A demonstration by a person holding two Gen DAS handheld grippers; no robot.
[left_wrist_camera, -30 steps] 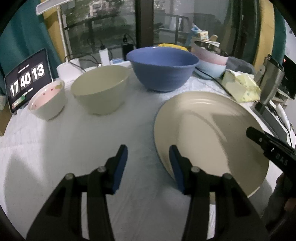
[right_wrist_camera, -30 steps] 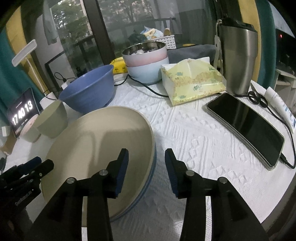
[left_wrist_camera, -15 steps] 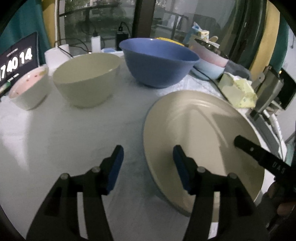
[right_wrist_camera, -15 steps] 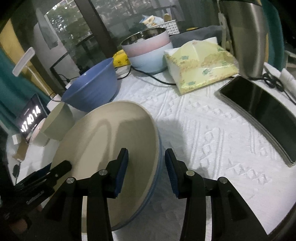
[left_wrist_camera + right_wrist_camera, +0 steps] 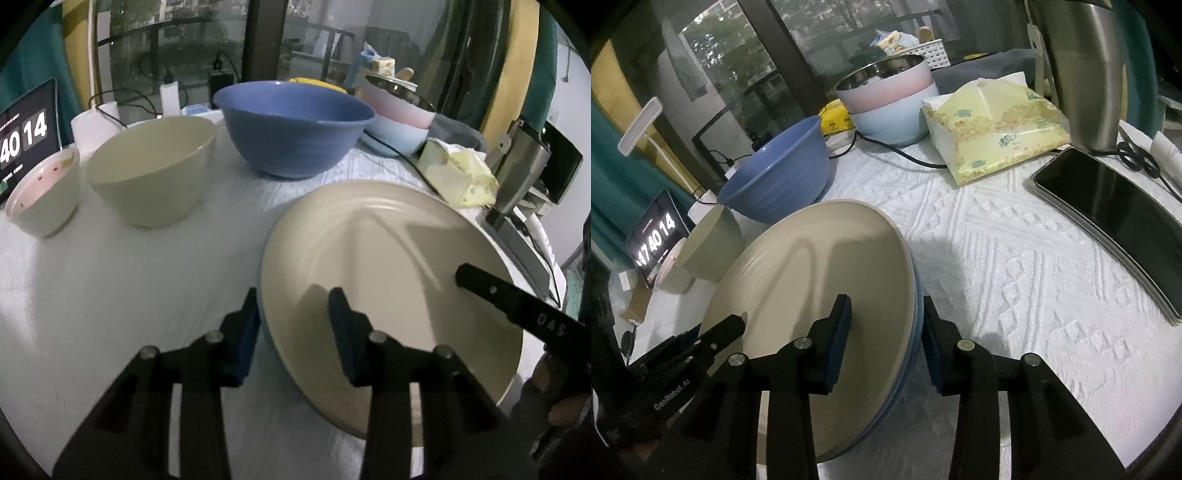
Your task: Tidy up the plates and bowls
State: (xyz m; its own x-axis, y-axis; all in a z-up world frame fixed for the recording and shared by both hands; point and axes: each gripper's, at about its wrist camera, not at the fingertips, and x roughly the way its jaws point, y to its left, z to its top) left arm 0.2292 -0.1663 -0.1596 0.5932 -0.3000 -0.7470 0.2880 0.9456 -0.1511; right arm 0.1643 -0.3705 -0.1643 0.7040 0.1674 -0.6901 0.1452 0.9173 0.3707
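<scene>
Plates [image 5: 388,258] lie stacked at the near edge of the table [image 5: 1015,258], a cream one on top of at least one blue one whose rim shows beneath in the right view. Both grippers have closed in on the stack from opposite sides. The left gripper [image 5: 293,328] now straddles the left rim, one pad outside and low by the edge, the other over the cream face; a second ago both pads stood short of the rim. Its jaws have just been closing and stand at a middling gap with the rim between them, though I cannot see the pads pressing yet. The right gripper [image 5: 886,328] straddles the right rim the same way, its jaws having narrowed a little too, with the plate edges between the pads and no clear contact. My reading is that a two-sided lift of the whole stack is about to begin, once both grips bite.

Beyond the plates stand the cream bowl [image 5: 151,170], the small pink-lined bowl [image 5: 44,192] to its left, and the blue bowl [image 5: 295,125] behind. Farther back sit a pink and pale-blue bowl stack [image 5: 890,99] and the clock [image 5: 657,236].
</scene>
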